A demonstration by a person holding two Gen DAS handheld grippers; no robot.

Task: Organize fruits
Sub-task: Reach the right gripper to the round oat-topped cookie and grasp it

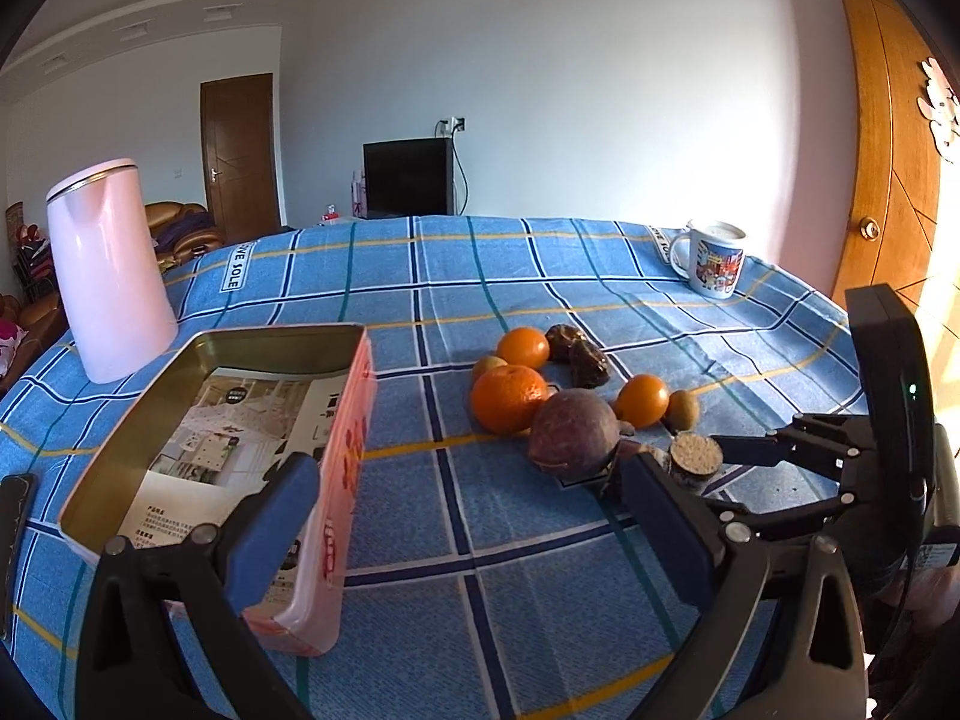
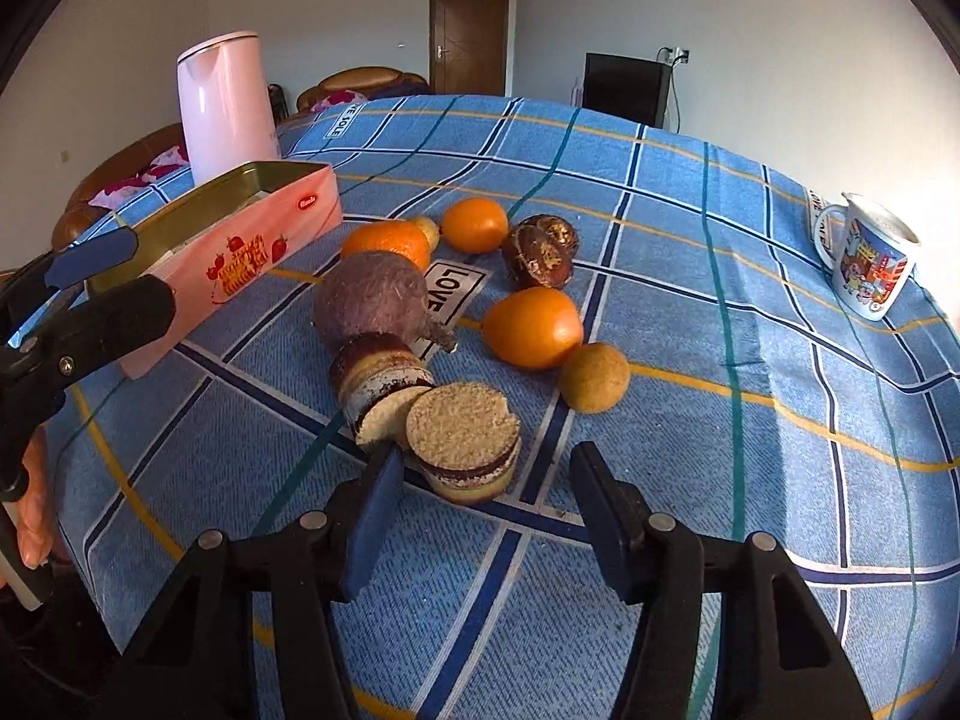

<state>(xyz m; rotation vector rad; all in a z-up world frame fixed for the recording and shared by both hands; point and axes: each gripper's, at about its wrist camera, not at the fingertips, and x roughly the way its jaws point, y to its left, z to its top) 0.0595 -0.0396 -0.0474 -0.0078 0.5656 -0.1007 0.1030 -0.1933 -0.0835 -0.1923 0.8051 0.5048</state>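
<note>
A pile of fruit lies on the blue checked tablecloth (image 1: pixel 540 588): a large orange (image 1: pixel 507 399), two small oranges (image 1: pixel 523 347) (image 2: pixel 533 328), a purple round fruit (image 1: pixel 572 434) (image 2: pixel 373 299), dark brown fruits (image 2: pixel 538 251), a tan fruit (image 2: pixel 594 377) and two cut cane-like pieces (image 2: pixel 462 443). An open pink tin (image 1: pixel 240 450) (image 2: pixel 252 234) sits left of them. My left gripper (image 1: pixel 468 516) is open and empty, its left finger over the tin's near corner. My right gripper (image 2: pixel 480 510) is open and empty, just short of the front cut piece.
A pink kettle (image 1: pixel 111 270) (image 2: pixel 225 105) stands behind the tin. A printed mug (image 1: pixel 714 258) (image 2: pixel 870 267) stands at the far right near the table edge. A wooden door (image 1: pixel 888 150) is at right. The right gripper also shows in the left wrist view (image 1: pixel 744 456).
</note>
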